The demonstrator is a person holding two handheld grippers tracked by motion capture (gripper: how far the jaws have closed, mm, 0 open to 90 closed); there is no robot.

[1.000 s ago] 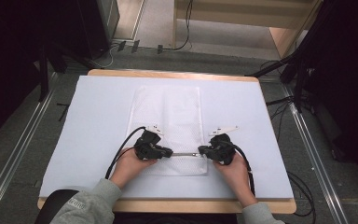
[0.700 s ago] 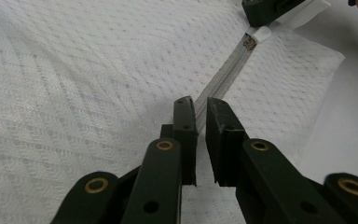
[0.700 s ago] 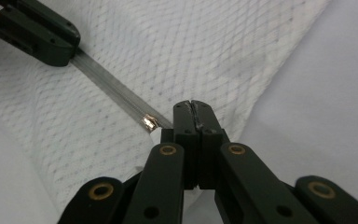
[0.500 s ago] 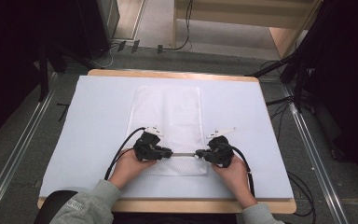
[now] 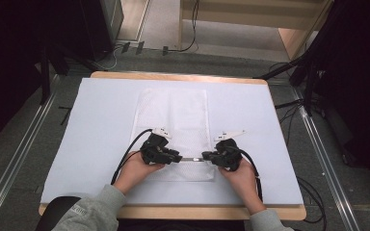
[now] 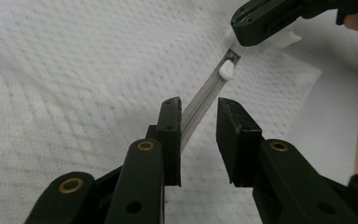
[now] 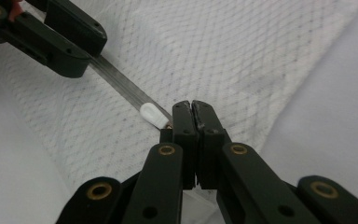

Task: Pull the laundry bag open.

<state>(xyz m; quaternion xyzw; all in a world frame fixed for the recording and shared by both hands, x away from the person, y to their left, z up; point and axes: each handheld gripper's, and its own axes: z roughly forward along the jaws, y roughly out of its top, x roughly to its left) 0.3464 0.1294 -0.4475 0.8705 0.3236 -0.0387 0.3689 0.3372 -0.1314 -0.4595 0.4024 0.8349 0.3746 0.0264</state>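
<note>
A white mesh bag [image 5: 173,115] lies flat on the white-covered table [image 5: 101,125]. Its grey zipper [image 5: 191,159] runs along the near edge between my two grippers. My left gripper [image 5: 177,158] is open, its jaws either side of the zipper [image 6: 205,95] without touching it. My right gripper [image 7: 192,108] is shut on the zipper's end, just behind the white zipper pull [image 7: 150,113]. The pull [image 6: 226,70] sits right under the right gripper's tip. The bag's mesh [image 7: 223,51] spreads out beyond the jaws.
The table's wooden edge [image 5: 173,211] runs close to the person's forearms. Cables [image 5: 130,149] trail from both grippers over the table. Dark stands and floor rails flank the table.
The right gripper has edged slightly left toward the left gripper along the zipper. The left hand has stayed put.
</note>
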